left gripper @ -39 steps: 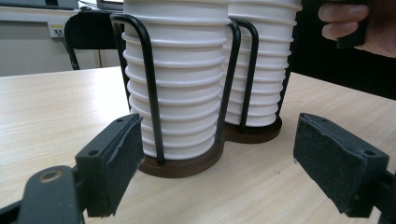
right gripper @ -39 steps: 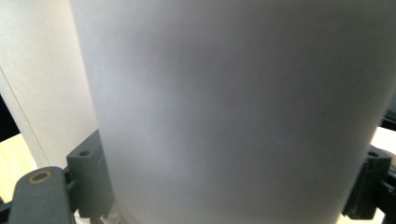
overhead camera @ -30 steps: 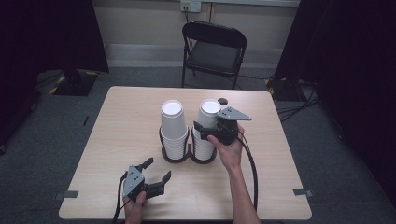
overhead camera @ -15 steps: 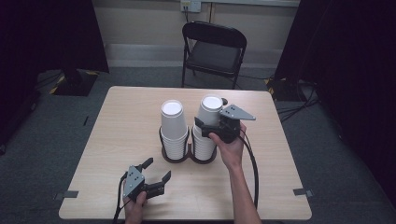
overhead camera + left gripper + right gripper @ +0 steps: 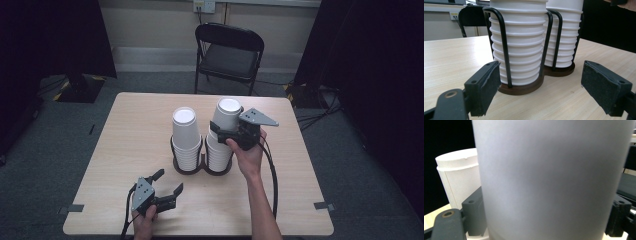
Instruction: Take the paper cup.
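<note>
- Right gripper [image 5: 226,131] is clamped on the top white paper cup [image 5: 227,114] of the right-hand stack, just right of centre in the high view. The cup sits upside down, flat bottom up, and leans a little toward the upper right.
- What matters here: the cup's long axis runs nearly straight up and the jaws hug it from the sides, so I'd guess the pull has to follow that axis to get free of the white nested cups [image 5: 218,150] underneath.
- Right gripper view: plain smooth white wall, a dark pad [image 5: 472,211] pressed on each side.
- Left gripper [image 5: 167,189] rests low in the frame, jaws spread wide, holding nothing, well apart from the black wire double-ring cup holder [image 5: 202,161].
- The other white cup stack [image 5: 186,137] stands just beside, centre frame, untouched.
</note>
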### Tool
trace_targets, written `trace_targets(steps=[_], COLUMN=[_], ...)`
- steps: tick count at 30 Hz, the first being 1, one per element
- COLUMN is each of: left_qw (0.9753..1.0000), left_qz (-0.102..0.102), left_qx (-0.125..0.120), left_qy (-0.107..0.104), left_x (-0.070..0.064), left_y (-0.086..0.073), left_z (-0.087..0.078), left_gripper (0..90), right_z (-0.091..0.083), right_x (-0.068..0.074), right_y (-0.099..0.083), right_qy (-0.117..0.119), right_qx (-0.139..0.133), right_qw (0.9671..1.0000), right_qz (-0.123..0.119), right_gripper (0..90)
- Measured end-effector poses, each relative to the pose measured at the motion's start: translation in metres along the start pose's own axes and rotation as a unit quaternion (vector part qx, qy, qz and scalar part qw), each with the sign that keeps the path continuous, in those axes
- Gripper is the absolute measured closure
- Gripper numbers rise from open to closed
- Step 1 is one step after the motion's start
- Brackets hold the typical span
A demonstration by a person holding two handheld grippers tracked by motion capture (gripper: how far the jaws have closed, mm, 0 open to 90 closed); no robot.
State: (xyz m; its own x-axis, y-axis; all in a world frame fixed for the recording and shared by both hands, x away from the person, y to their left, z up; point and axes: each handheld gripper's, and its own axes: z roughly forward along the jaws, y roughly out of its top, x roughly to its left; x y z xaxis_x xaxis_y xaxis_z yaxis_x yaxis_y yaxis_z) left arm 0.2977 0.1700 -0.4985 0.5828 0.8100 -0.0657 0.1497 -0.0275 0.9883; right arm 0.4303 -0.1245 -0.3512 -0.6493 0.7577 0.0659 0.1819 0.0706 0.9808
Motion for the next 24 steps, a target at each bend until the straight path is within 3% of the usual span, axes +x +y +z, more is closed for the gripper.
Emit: trace_targets(steps=[10,24], left_qw=[1.0000,1.0000], left_qz=[0.005,0.002], left_qx=[0.000,-0.002], left_qy=[0.001,0.006], left_x=[-0.001,-0.001], left_y=[0.000,0.000], left_z=[0.000,0.000], left_gripper=[15.8,15.6], right_z=[-0.004,-0.011], right_x=[0.001,0.001], right_y=[0.015,0.029], right_qy=[0.012,0.008], right_qx=[-0.012,-0.027], right_qw=[0.9998,0.9996], right_qz=[0.008,0.004], right_gripper=[14.6,14.6])
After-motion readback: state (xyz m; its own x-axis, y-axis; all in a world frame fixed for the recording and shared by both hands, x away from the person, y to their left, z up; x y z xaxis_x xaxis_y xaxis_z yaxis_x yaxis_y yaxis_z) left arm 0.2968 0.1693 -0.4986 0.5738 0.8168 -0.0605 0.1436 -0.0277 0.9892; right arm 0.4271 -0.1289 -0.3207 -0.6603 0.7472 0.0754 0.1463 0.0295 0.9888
